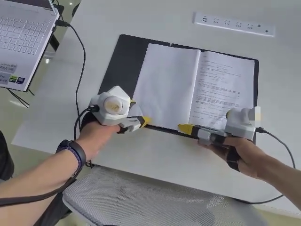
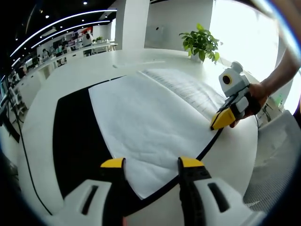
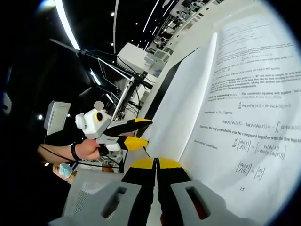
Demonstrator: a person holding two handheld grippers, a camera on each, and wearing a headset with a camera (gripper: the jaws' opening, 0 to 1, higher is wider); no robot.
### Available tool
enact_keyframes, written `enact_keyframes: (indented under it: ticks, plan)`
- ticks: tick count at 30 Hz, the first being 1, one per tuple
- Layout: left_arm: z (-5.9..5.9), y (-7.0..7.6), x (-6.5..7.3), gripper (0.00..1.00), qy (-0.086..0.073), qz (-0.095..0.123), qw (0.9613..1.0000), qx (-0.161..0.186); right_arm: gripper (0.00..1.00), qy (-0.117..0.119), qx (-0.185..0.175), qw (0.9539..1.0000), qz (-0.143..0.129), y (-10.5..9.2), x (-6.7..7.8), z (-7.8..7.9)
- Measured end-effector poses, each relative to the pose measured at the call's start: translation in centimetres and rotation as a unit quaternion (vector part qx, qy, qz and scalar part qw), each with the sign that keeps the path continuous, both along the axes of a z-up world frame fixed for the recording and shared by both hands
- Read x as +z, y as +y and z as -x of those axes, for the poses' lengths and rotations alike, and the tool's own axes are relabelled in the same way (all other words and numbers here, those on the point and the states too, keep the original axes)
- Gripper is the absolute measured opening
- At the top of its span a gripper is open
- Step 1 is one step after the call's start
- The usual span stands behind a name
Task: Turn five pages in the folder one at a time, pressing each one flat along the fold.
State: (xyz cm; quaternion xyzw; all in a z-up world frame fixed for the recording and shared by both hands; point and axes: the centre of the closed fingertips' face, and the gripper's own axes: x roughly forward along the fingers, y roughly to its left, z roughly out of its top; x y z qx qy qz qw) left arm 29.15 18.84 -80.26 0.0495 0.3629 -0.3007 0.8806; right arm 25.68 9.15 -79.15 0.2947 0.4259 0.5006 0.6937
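Left tool (image 2: 151,164): released, jaws apart, straddling the near corner of the blank page (image 2: 141,117) at bottom centre of the left gripper view; nothing is gripped.
Right tool (image 3: 155,164): clenched, tips meeting, nothing seen between them; it sits at the near end of the fold (image 1: 194,87), lower centre-right of the head view.
Folder (image 1: 120,66): open and flat on the bench (image 1: 155,19), centre of the head view; the blank page is left of the fold, the printed page (image 1: 223,89) right of it.
Step in hand (judgement): flattening the blank page along the fold.
To do it well: hold the page corner down with the left tool; run the closed right tips up the fold slowly and lightly, to avoid creasing or tearing.
Counts: tools 2; folder 1; exposed pages 2; laptop (image 1: 21,37) 1, upper left; power strip (image 1: 233,23) 1, top right.
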Motion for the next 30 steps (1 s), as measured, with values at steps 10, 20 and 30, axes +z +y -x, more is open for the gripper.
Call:
enact_keyframes:
  ticks: [10,20,30]
  plan:
    - [-0.1,0.0,-0.4,0.44,0.004,-0.004,1.0,-0.006,0.0,0.007,0.0,0.9999,0.008,-0.2,0.1,0.1]
    - [-0.1,-0.3,-0.6,0.45,0.013,-0.004,0.9998,-0.014,0.13,-0.008,-0.002,0.9997,0.024,-1.5,1.2,0.3]
    - [-1.3,-1.1,1.5,0.48,-0.008,0.0,0.9996,-0.027,0.18,-0.034,-0.036,0.9982,0.034,-3.6,2.9,-1.2]
